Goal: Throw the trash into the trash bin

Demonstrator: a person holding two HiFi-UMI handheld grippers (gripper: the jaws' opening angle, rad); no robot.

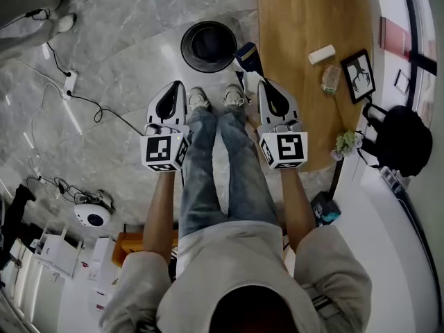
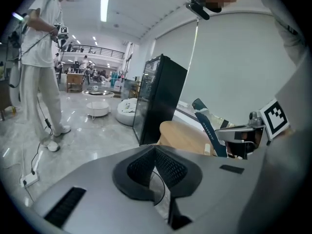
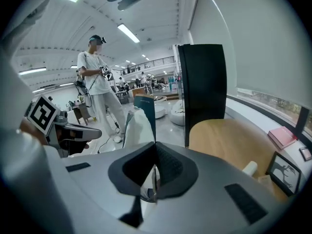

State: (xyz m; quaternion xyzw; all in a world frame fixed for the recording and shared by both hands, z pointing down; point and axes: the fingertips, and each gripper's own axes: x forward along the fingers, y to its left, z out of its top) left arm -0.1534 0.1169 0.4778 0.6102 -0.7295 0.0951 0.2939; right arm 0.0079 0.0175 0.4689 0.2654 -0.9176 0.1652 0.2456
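Bright, even overhead light; fisheye-warped edges.

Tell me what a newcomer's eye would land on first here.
First come the two grippers held out over the person's legs. The right claw is shut on a blue and white packet that stands up from it, and the left claw is shut and empty. Just ahead on the grey floor sits the round black trash bin, beside the end of a wooden table.

In the head view, the wooden table (image 1: 305, 19) runs off the top edge. The right gripper (image 1: 263, 83) hides the blue-and-white wrapper's (image 1: 248, 55) lower end. The trash bin's (image 1: 209, 46) inside is too dark to read. The clear item (image 1: 331, 79) on the table is too small to name.
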